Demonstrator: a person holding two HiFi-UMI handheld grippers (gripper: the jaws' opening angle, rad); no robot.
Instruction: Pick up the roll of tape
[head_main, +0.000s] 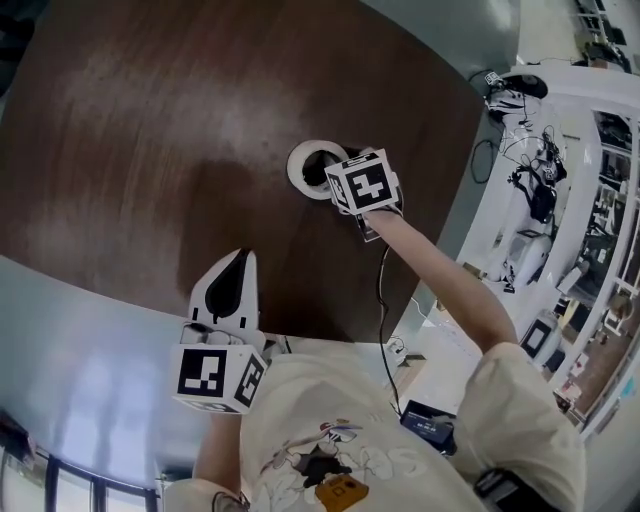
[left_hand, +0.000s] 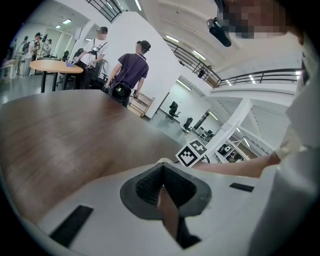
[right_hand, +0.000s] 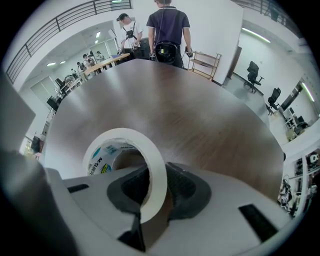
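The right claw (right_hand: 150, 195) points steeply down onto the white roll of tape (right_hand: 159, 172), which lies flat near the middle of the dark brown wooden tabletop (right_hand: 200, 115). One jaw stands inside the roll's printed core and the other outside, so the near wall of the ring sits between the dark ribbed pads. No gap shows between pad and tape on either side, and the claw reads as closed on that wall at a partial opening. In the head view the roll is a pale ring on the tabletop, partly covered by the right claw's white cube with black square markers (head_main: 362, 182), with the person's bare forearm (head_main: 440, 275) reaching out to it. The left claw (left_hand: 162, 186) is well apart from the roll, over the near edge of the tabletop and angled gently downward. Its jaws meet at the tips and hold nothing; only a sliver of tabletop shows behind them. Two standing people (right_hand: 167, 30) are visible beyond the far edge of the tabletop.
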